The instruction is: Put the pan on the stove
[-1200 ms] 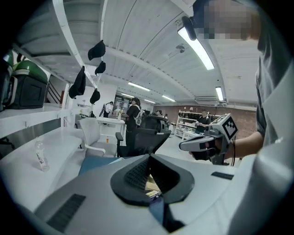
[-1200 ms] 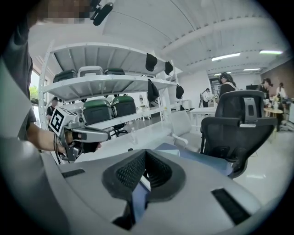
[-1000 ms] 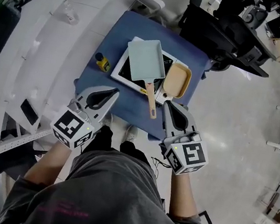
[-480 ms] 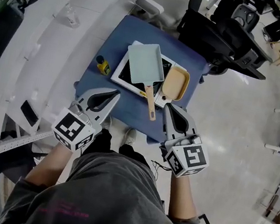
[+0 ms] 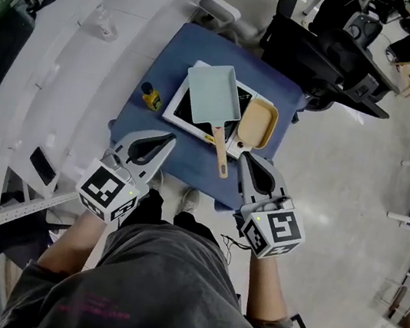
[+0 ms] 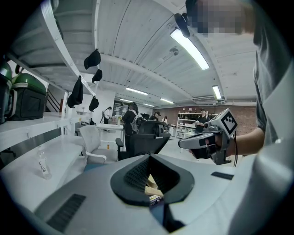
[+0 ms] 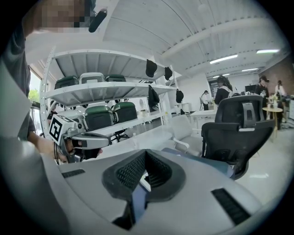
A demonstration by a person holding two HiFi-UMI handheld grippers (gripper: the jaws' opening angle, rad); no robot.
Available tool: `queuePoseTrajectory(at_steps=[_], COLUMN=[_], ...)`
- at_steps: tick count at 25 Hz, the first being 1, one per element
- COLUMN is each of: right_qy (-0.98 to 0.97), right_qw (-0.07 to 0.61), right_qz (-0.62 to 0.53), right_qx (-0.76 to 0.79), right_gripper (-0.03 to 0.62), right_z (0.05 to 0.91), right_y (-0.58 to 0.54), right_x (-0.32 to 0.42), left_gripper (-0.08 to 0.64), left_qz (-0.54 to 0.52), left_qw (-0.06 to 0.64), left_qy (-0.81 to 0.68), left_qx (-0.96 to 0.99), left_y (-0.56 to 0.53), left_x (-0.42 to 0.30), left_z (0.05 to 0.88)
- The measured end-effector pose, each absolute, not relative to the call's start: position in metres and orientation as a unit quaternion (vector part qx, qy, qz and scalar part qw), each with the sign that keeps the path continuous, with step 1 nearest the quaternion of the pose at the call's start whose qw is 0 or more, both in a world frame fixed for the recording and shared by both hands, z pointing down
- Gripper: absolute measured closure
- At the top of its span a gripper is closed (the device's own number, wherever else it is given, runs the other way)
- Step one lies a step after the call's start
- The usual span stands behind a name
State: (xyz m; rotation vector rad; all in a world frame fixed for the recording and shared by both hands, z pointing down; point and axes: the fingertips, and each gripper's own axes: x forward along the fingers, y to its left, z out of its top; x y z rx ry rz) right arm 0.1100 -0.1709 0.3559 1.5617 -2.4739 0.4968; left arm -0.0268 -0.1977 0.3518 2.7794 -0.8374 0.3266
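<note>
I'm clenching both jaws empty; pale-green rectangular pan (image 5: 213, 91), wooden handle (image 5: 220, 148) pointing off white stove (image 5: 173, 105) toward my nearer right gripper (image 5: 243, 155).

No words, brands or numbers are legible. The cubes (image 5: 108, 191) on the left claw (image 5: 171, 137) and right claw (image 5: 242, 155) bear only square black-and-white markers; the shirt's (image 5: 169, 286) pink print is unreadable.

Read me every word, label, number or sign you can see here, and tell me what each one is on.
No text here reads clearly.
Pink print on the shirt: too faint to read.
Label on the bottle: too small to read.
Left gripper and right gripper: square marker patterns only, no letters or numbers.
</note>
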Motion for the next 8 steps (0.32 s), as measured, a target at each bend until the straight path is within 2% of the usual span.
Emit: queuePoseTrajectory(at_steps=[8], right_qy=[-0.830], right_qw=[0.092], right_qz=[0.167], right_qx=[0.524], right_gripper=[0.591], right_z=[0.3586], right_y=[-0.1761], right_x=[0.1096], left_gripper=[0.558], left_qz=[0.114], left_qw=[0.110], left_qy=[-0.285], left_qx=[0.945], left_y=[-0.2022], left_x=[-0.0270], left_z=[0.3539])
